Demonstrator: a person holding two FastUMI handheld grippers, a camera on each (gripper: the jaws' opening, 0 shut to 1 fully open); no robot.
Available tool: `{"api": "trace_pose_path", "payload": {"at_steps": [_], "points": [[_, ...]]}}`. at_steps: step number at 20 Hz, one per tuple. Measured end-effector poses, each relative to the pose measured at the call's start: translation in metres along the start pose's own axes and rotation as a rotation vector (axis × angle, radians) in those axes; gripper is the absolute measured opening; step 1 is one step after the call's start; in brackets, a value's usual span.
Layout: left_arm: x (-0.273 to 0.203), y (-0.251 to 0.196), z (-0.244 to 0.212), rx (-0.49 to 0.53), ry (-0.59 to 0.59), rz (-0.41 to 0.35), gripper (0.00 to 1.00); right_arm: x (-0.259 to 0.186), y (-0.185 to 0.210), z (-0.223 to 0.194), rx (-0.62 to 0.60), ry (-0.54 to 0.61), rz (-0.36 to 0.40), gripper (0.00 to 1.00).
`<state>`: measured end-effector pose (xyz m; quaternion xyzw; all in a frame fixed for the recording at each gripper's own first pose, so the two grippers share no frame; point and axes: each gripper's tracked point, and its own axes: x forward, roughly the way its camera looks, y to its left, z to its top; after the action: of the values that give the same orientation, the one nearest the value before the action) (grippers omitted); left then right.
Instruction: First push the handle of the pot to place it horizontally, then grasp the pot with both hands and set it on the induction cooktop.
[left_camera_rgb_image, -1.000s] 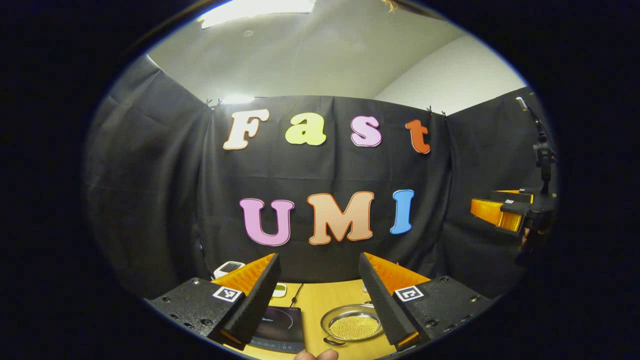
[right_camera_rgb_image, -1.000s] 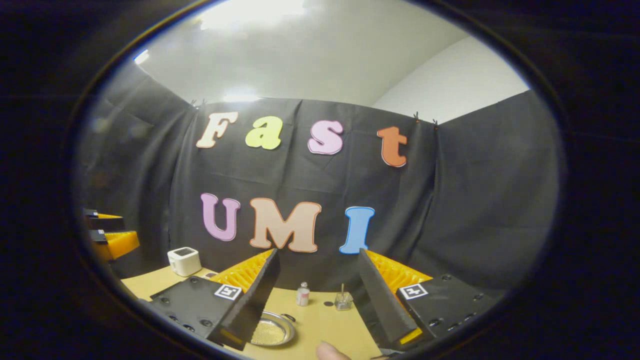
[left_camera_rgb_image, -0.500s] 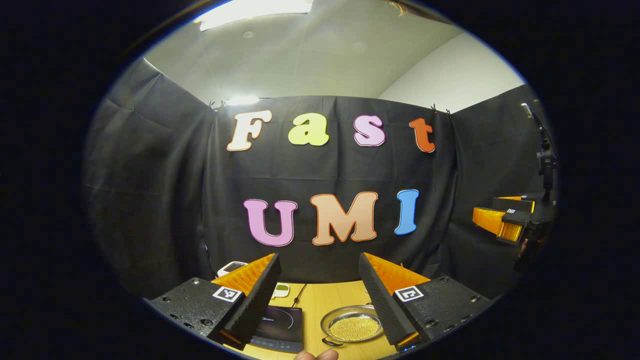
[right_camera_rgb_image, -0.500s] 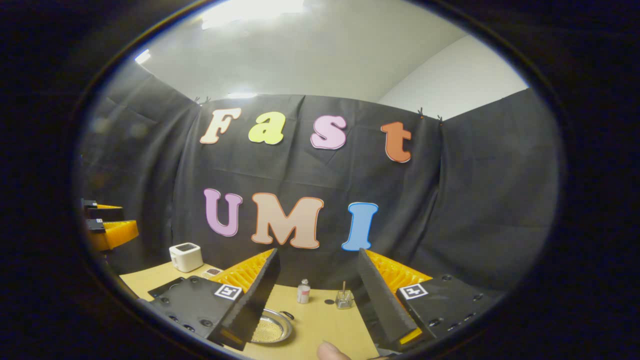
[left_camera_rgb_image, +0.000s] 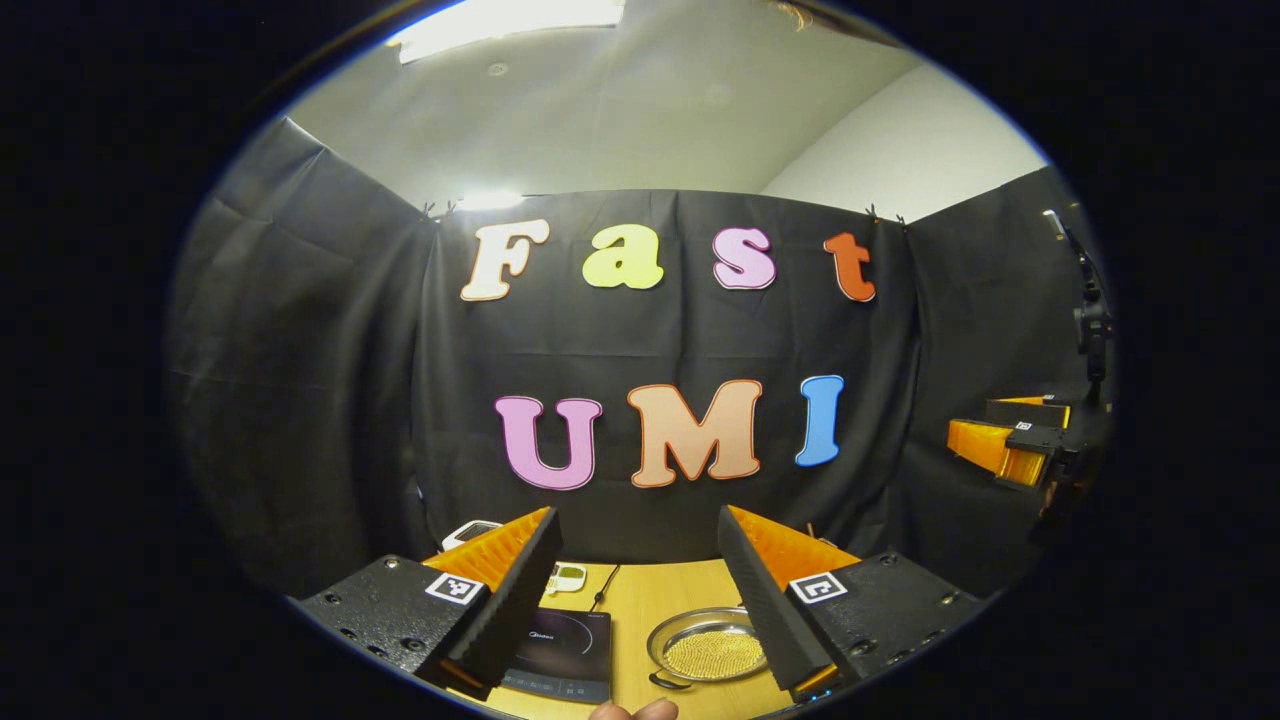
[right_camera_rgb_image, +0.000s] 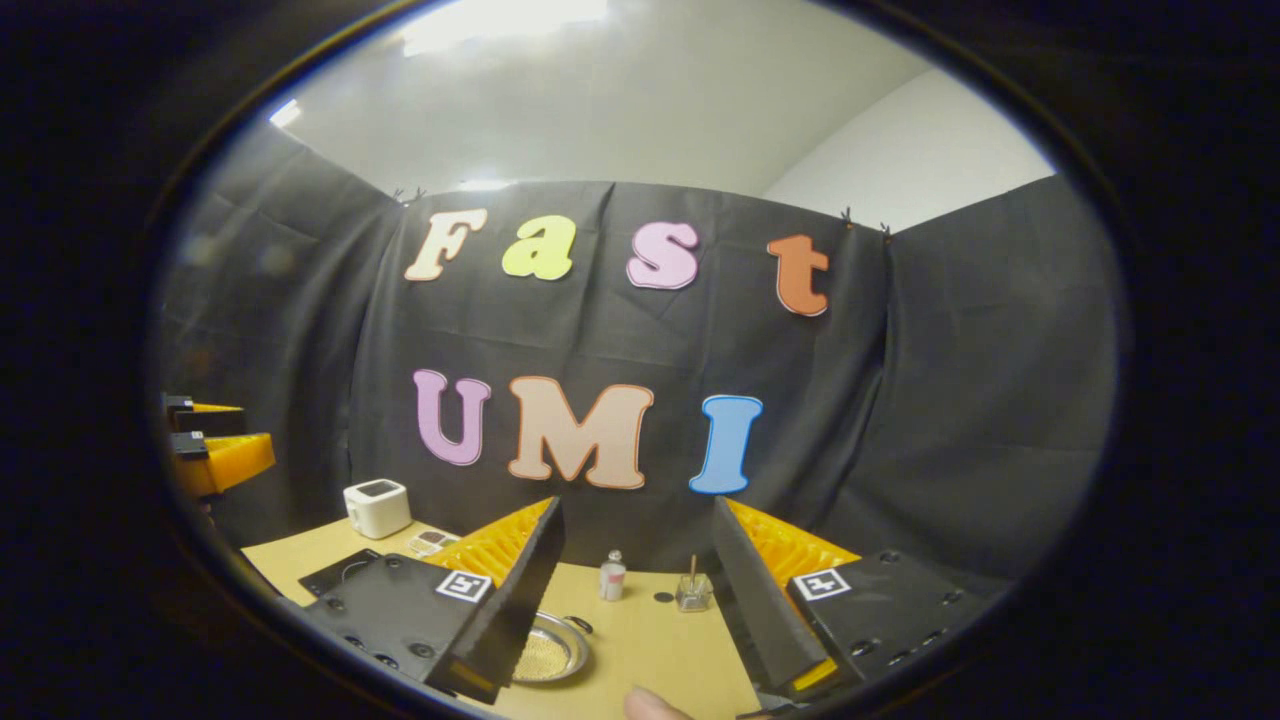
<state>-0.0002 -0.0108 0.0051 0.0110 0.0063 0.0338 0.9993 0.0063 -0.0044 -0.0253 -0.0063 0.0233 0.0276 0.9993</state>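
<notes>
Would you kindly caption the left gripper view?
Open left gripper above the table, pot beside induction cooktop.

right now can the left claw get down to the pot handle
Probably yes. The left claw is open and held above the table, apart from the pot. The handle shows at the pot's near edge with nothing over it.
</notes>
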Motion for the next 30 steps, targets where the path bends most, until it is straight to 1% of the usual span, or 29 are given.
{"api": "trace_pose_path", "payload": {"at_steps": [1, 2, 3, 4, 5, 6, 8, 9, 11, 12, 13, 14, 15, 16, 17, 18, 19, 20, 21, 22, 23, 24, 25, 26, 27, 28, 29, 30], "points": [[0.000, 0.002, 0.001, 0.004, -0.001, 0.002, 0.92, 0.002, 0.000, -0.001, -0.003, -0.002, -0.008, 0.91], [0.000, 0.004, 0.001, 0.007, -0.001, 0.004, 0.92, 0.002, 0.001, 0.000, -0.003, -0.001, -0.011, 0.77], [-0.002, 0.006, 0.001, 0.009, -0.005, 0.006, 0.92, 0.003, 0.001, -0.002, -0.004, 0.007, -0.017, 0.72], [-0.002, 0.008, 0.002, 0.009, -0.007, 0.008, 0.92, 0.004, 0.003, -0.007, -0.004, 0.019, -0.021, 0.63], [-0.002, 0.009, 0.000, 0.007, -0.007, 0.007, 0.98, 0.005, 0.004, -0.011, -0.006, 0.028, -0.029, 0.54], [-0.002, 0.011, 0.000, 0.005, -0.007, 0.007, 0.95, 0.007, 0.003, -0.014, -0.011, 0.031, -0.040, 0.45], [-0.003, 0.015, -0.001, -0.001, -0.009, 0.005, 0.95, 0.008, 0.008, -0.015, -0.012, 0.031, -0.038, 0.27], [-0.003, 0.016, -0.001, -0.002, -0.009, 0.003, 0.95, 0.010, 0.007, -0.019, -0.014, 0.047, -0.047, 0.27], [-0.004, 0.020, -0.001, -0.001, -0.013, -0.003, 0.95, 0.012, 0.025, -0.036, 0.014, 0.096, 0.021, 0.03], [-0.004, 0.023, -0.001, -0.003, -0.015, -0.005, 0.95, 0.011, 0.024, -0.042, 0.015, 0.111, 0.008, 0.00], [-0.005, 0.025, -0.002, -0.008, -0.019, -0.005, 0.95, 0.014, 0.025, -0.046, 0.023, 0.123, 0.008, 0.02], [-0.005, 0.028, 0.000, -0.013, -0.025, -0.007, 0.95, 0.016, 0.029, -0.057, 0.033, 0.145, 0.009, 0.02], [-0.006, 0.030, -0.002, -0.015, -0.026, -0.013, 0.93, 0.015, 0.034, -0.064, 0.041, 0.162, 0.013, 0.03], [-0.006, 0.032, -0.004, -0.014, -0.026, -0.020, 0.92, 0.016, 0.036, -0.074, 0.040, 0.181, 0.006, 0.00], [-0.007, 0.036, -0.008, -0.013, -0.022, -0.027, 0.92, 0.016, 0.037, -0.083, 0.038, 0.204, -0.008, 0.03], [-0.008, 0.039, -0.011, -0.015, -0.019, -0.034, 0.95, 0.014, 0.039, -0.091, 0.039, 0.225, -0.016, 0.03], [-0.008, 0.043, -0.014, -0.022, -0.017, -0.042, 0.92, 0.013, 0.041, -0.099, 0.040, 0.246, -0.031, 0.03], [-0.007, 0.046, -0.018, -0.029, -0.009, -0.047, 0.92, 0.012, 0.046, -0.106, 0.045, 0.266, -0.028, 0.03], [-0.006, 0.050, -0.023, -0.033, 0.001, -0.048, 0.95, 0.012, 0.052, -0.111, 0.048, 0.276, -0.025, 0.03], [-0.005, 0.055, -0.027, -0.035, 0.011, -0.045, 0.92, 0.012, 0.054, -0.116, 0.039, 0.287, -0.025, 0.03], [-0.003, 0.059, -0.030, -0.036, 0.015, -0.042, 0.92, 0.012, 0.056, -0.121, 0.028, 0.296, -0.025, 0.00], [0.000, 0.062, -0.031, -0.036, 0.018, -0.041, 0.92, 0.013, 0.056, -0.124, 0.020, 0.303, -0.023, 0.00], [0.005, 0.063, -0.034, -0.036, 0.018, -0.042, 0.95, 0.015, 0.058, -0.129, 0.014, 0.311, -0.020, 0.03], [0.011, 0.063, -0.038, -0.038, 0.019, -0.046, 0.95, 0.018, 0.062, -0.137, 0.013, 0.329, -0.016, 0.03], [0.018, 0.063, -0.045, -0.034, 0.030, -0.044, 0.95, 0.019, 0.064, -0.147, 0.015, 0.350, -0.012, 0.03], [0.024, 0.064, -0.052, -0.032, 0.044, -0.040, 0.92, 0.023, 0.065, -0.156, 0.015, 0.368, -0.004, 0.03], [0.030, 0.063, -0.059, -0.034, 0.053, -0.038, 0.92, 0.028, 0.065, -0.163, 0.012, 0.379, 0.001, 0.00], [0.038, 0.063, -0.063, -0.035, 0.068, -0.037, 0.92, 0.032, 0.064, -0.172, 0.010, 0.392, 0.008, 0.00]]}}
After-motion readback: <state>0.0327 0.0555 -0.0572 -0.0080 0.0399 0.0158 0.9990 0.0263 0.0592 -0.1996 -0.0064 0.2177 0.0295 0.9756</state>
